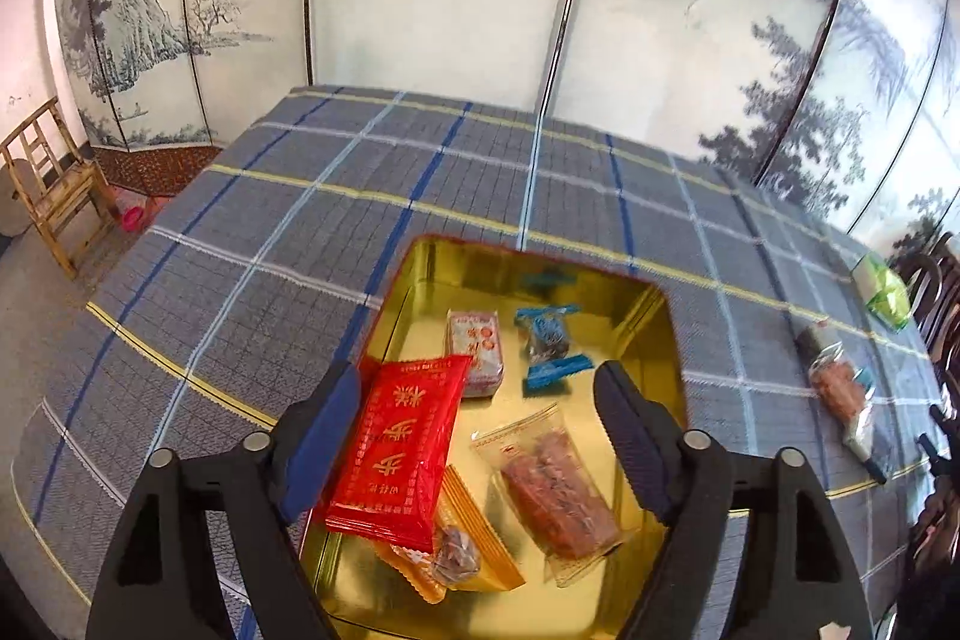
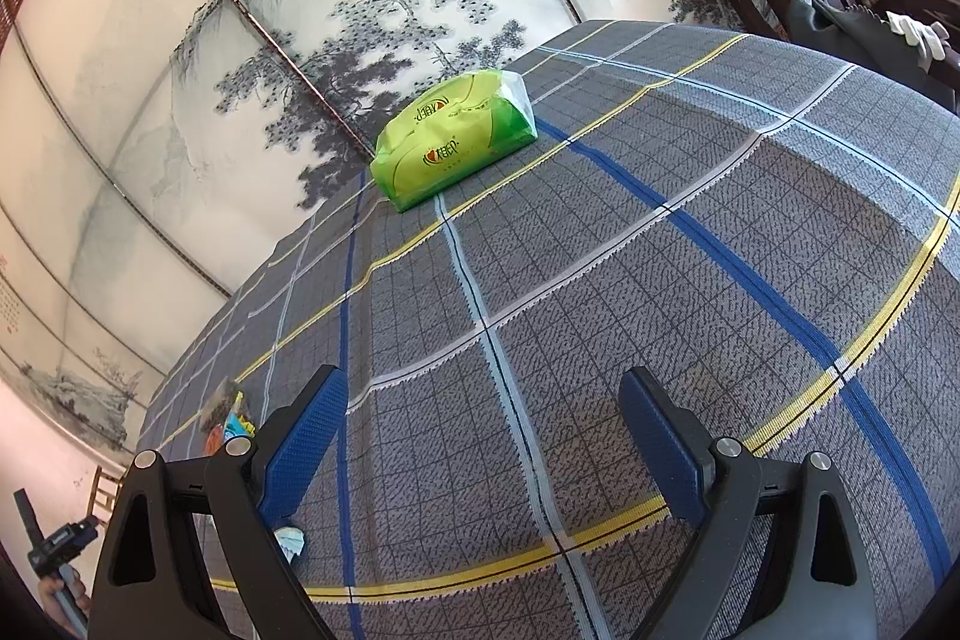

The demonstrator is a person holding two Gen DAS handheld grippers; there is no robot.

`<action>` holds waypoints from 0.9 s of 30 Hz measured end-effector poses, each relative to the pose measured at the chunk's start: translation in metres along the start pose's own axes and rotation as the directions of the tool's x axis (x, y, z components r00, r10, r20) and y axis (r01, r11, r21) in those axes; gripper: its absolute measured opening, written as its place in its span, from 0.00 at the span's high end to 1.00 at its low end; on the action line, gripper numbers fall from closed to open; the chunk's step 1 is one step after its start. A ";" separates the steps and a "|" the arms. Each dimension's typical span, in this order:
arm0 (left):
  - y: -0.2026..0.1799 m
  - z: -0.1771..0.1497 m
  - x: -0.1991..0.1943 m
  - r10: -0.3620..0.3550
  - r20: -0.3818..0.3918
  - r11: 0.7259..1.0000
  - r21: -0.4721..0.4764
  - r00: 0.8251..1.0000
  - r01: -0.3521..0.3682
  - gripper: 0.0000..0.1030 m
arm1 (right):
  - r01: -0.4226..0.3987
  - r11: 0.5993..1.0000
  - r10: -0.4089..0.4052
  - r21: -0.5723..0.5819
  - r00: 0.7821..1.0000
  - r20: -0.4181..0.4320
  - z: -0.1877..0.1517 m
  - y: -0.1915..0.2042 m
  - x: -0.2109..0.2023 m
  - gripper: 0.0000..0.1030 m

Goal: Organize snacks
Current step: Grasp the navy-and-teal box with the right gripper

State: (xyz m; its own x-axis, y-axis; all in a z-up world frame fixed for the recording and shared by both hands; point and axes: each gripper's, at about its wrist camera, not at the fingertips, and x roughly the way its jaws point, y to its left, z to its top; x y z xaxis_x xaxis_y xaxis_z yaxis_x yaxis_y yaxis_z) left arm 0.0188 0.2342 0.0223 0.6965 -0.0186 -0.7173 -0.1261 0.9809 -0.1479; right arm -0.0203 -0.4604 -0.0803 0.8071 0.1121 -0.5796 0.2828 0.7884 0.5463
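Closest to the left wrist camera is the red packet, propped against the left finger of the left gripper and leaning over the near left part of the gold tin. The fingers are spread wide, so nothing is pinched; looks to me like the packet is simply resting there, maybe just dropped.

Also in the tin: a yellow packet under the red one, a clear-wrapped reddish bar toward the tin's near right, a small pink-white pack and a blue-wrapped candy toward its far side.

Right of the tin, out on the checked counter, one more clear-wrapped snack is waiting, with a green tissue pack further right of that.

The right gripper hangs over bare cloth, fingers wide apart, holding nothing.

Guessing these wrappers are light, crinkly and slippery, and the stuff inside probably crumbles. I'd pinch that loose snack across its middle, gently, not by the floppy sealed end.
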 end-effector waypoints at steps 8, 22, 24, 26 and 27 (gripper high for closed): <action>-0.020 -0.033 -0.097 -0.045 0.166 0.993 0.113 0.985 0.026 0.06 | 0.046 0.990 -0.056 -0.135 0.996 -0.068 -0.004 0.022 0.007 0.10; -0.033 -0.126 -0.107 -0.194 0.069 0.976 0.114 0.979 0.186 0.04 | -0.250 0.599 -0.099 -0.761 0.920 -0.379 -0.095 0.187 0.035 0.19; -0.033 -0.132 -0.109 -0.206 0.066 0.974 0.114 0.976 0.198 0.04 | -0.277 0.578 -0.101 -0.767 0.909 -0.405 -0.098 0.193 0.043 0.29; -0.033 -0.135 -0.110 -0.212 0.065 0.972 0.117 0.975 0.203 0.04 | -0.267 0.561 -0.131 -0.784 0.906 -0.402 -0.102 0.195 0.050 0.43; -0.033 -0.136 -0.109 -0.214 0.062 0.971 0.119 0.975 0.206 0.04 | -0.266 0.561 -0.137 -0.784 0.904 -0.405 -0.102 0.197 0.055 0.43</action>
State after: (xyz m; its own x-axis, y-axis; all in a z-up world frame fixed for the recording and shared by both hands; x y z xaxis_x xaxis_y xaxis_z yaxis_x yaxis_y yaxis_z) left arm -0.1495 0.1778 0.0129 0.7497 -0.2165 -0.6253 0.1052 0.9719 -0.2104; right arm 0.0267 -0.2376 -0.0664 0.4811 0.2377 -0.8438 -0.4620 0.8868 -0.0136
